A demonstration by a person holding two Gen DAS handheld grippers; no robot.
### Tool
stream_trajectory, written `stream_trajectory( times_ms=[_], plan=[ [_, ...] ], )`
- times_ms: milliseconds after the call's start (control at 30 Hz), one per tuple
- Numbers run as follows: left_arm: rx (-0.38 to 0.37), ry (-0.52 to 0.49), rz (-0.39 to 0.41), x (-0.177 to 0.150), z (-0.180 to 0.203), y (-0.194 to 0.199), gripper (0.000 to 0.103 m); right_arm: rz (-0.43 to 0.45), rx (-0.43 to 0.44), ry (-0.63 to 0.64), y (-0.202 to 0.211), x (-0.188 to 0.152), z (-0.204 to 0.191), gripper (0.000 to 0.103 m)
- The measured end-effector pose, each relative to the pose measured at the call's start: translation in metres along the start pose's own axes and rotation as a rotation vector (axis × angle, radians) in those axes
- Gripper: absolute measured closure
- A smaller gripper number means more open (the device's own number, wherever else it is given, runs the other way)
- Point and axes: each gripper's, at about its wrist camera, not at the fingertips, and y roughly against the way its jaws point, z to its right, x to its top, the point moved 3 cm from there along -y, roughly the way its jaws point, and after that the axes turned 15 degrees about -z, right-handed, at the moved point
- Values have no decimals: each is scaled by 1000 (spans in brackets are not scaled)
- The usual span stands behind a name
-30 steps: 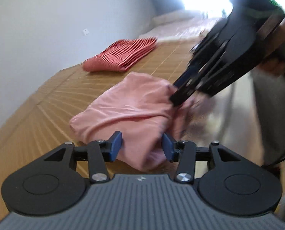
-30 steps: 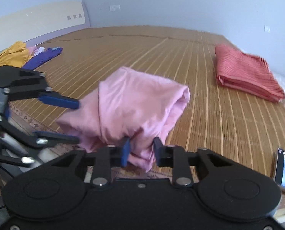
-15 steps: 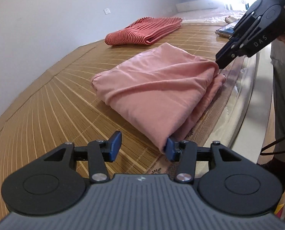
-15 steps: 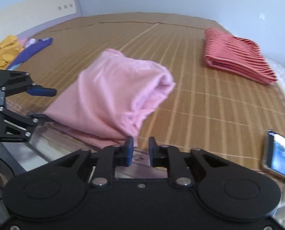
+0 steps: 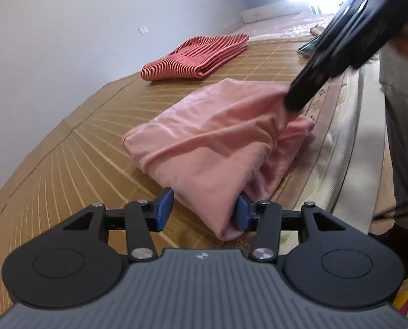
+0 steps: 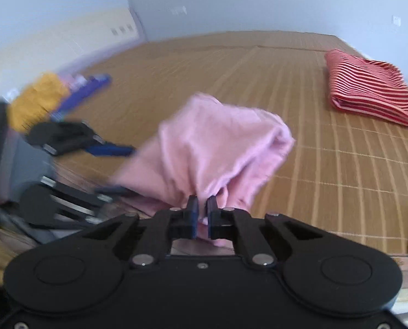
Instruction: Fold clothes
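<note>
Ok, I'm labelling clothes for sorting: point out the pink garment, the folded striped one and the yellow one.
pink garment (image 5: pixel 209 137), left wrist view, on its upper folded layer.
striped garment (image 6: pixel 368 90), right wrist view, on its top face.
yellow garment (image 6: pixel 36 101), right wrist view, on the blurred middle of the heap.

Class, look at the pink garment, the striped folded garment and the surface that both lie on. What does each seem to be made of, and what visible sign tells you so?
Pink garment: probably a soft matte knit; it slumps in rounded folds.
Striped garment: likely a knit too; red and pale stripes, flat stack.
Mat: seemingly bamboo or similar; narrow tan slats with a slight sheen.
</note>
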Motion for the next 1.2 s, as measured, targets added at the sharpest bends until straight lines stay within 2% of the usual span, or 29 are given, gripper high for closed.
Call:
stream_trajectory(
  times_ms=[67,167,300,400,500,567,633,767,800,867,933,1000,1067,1133,1200],
  plan=[
    [-9,16,-6,-3,-4,-2,49,10,39,3,10,-1,-2,96],
    [-7,43,-13,-7,-13,-3,49,-38,14,-24,1,-6,7,96],
    [-9,79,-36,-18,-25,-1,49,-127,-118,-60,-22,-14,20,97],
    [-78,104,-7,-24,-33,8,49,-72,-63,-98,-7,-11,27,96],
    [-152,126,41,-24,-38,22,49,16,-29,-103,13,4,28,84],
    [-157,142,81,-18,-44,28,49,68,-11,-97,21,17,29,69],
    [-159,165,123,-11,-51,32,49,79,-15,-100,14,38,36,58],
    [-77,162,116,2,-53,16,49,96,-28,-107,-2,80,52,57],
    [-57,152,107,4,-50,10,49,67,-61,-126,-11,88,61,57],
    [-33,117,88,4,-41,-3,49,26,-118,-150,-27,98,75,57],
    [-23,96,74,4,-33,-12,48,24,-98,-151,-37,98,82,60],
    [-27,97,70,4,-31,-18,49,25,-19,-150,-47,98,86,69],
    [-40,109,73,3,-31,-20,49,27,38,-154,-51,97,88,87],
    [-48,115,70,1,-31,-22,49,24,85,-153,-54,95,88,95],
    [-55,115,70,0,-32,-24,49,46,49,-141,-51,95,86,98]
  ],
)
